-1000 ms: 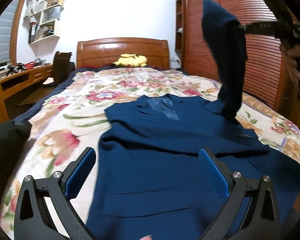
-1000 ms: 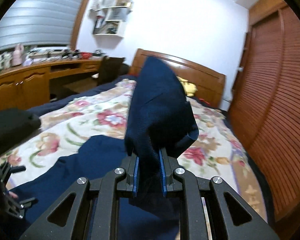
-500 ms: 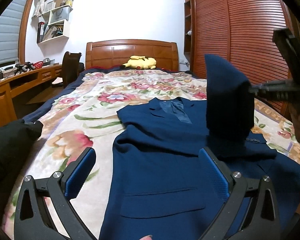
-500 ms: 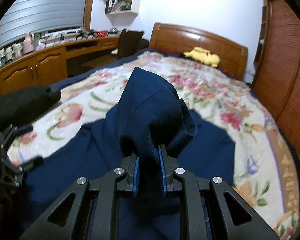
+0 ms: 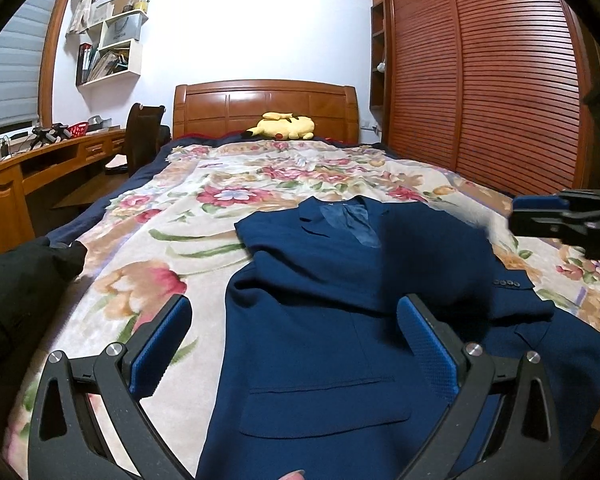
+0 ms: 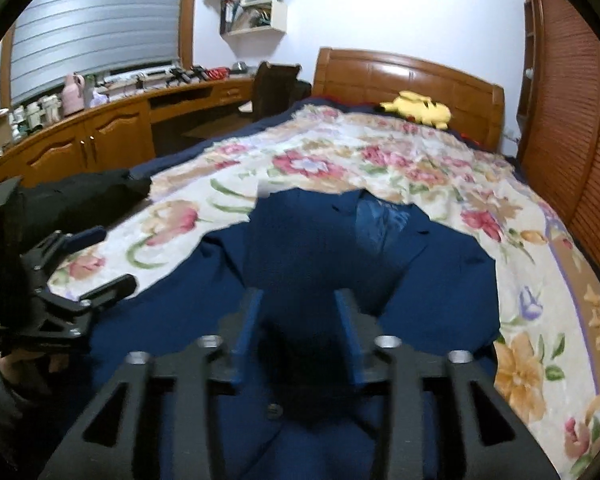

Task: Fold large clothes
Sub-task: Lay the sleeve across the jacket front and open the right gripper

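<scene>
bedroom light falls on a wide bed with a floral bedspread, a wooden headboard at the far end and a yellow plush toy lying against it. louvred wardrobe doors run down 1 side; a long wooden desk and a dark chair stand along the other, with wall shelves above.

a large navy jacket lies spread face up across the near part of the bedspread, collar toward the headboard, lighter blue lining showing at the neck, a flap pocket on the near front panel. its sleeve is folded in over the chest, the cuff with its row of buttons resting on the body of the jacket. a black garment sits bunched at the desk-side edge of the bed, well apart from the jacket.

the left gripper hovers low over the jacket's near hem with its 2 blue-padded fingers spread wide – nothing is between them but the cloth lying below. a hand holds its handle in the right wrist view.

the right gripper is just above the folded sleeve, blurred, and its jaws are opening – the bunched sleeve cloth sits between the 2 pads, which stand clear of it on either side.
</scene>
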Demonstrator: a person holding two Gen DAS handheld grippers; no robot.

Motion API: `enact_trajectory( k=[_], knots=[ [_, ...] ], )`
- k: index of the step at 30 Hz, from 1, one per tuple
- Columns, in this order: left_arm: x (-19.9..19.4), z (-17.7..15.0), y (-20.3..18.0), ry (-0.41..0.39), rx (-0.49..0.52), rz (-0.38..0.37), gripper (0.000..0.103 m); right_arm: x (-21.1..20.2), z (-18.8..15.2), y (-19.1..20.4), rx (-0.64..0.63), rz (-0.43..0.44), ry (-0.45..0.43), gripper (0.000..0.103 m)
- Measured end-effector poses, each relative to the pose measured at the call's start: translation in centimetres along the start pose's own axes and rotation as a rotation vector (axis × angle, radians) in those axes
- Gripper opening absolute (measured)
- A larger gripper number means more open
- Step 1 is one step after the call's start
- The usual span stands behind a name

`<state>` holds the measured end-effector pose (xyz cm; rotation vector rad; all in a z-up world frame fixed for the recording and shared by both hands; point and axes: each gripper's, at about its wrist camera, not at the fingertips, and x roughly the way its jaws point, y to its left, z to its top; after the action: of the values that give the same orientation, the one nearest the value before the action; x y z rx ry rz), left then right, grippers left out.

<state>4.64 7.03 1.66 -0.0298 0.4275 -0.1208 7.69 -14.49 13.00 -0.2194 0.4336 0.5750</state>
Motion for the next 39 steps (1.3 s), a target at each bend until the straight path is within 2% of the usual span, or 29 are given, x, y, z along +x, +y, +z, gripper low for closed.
enact_trajectory(
  k=[6, 13, 18, 23, 27, 39],
  knots=[
    [0.0, 0.1, 0.0, 0.001, 0.001, -0.004, 0.103, 0.4, -1.7, -1.3, 0.001, -0.052, 0.003, 0.059],
    [0.1, 0.0, -0.6, 0.01, 0.016, -0.017, 0.103, 3.1, -6.1, -4.0, 0.037, -0.151, 0.118, 0.059],
    [0.4, -0.2, -1.4, 0.022, 0.03, -0.025, 0.103, 5.2, -8.9, -5.4, 0.082, -0.186, 0.188, 0.059],
    [0.5, -0.3, -2.1, 0.035, 0.043, -0.047, 0.103, 7.0, -9.6, -5.9, 0.116, -0.183, 0.237, 0.059],
    [0.8, -0.1, -2.5, 0.06, 0.024, -0.105, 0.103, 8.9, -9.9, -5.9, 0.129, -0.173, 0.261, 0.059],
    [3.3, 1.7, -8.0, 0.142, 0.12, -0.142, 0.103, 9.4, -11.1, -6.7, 0.164, -0.14, 0.235, 0.059]
  ],
)
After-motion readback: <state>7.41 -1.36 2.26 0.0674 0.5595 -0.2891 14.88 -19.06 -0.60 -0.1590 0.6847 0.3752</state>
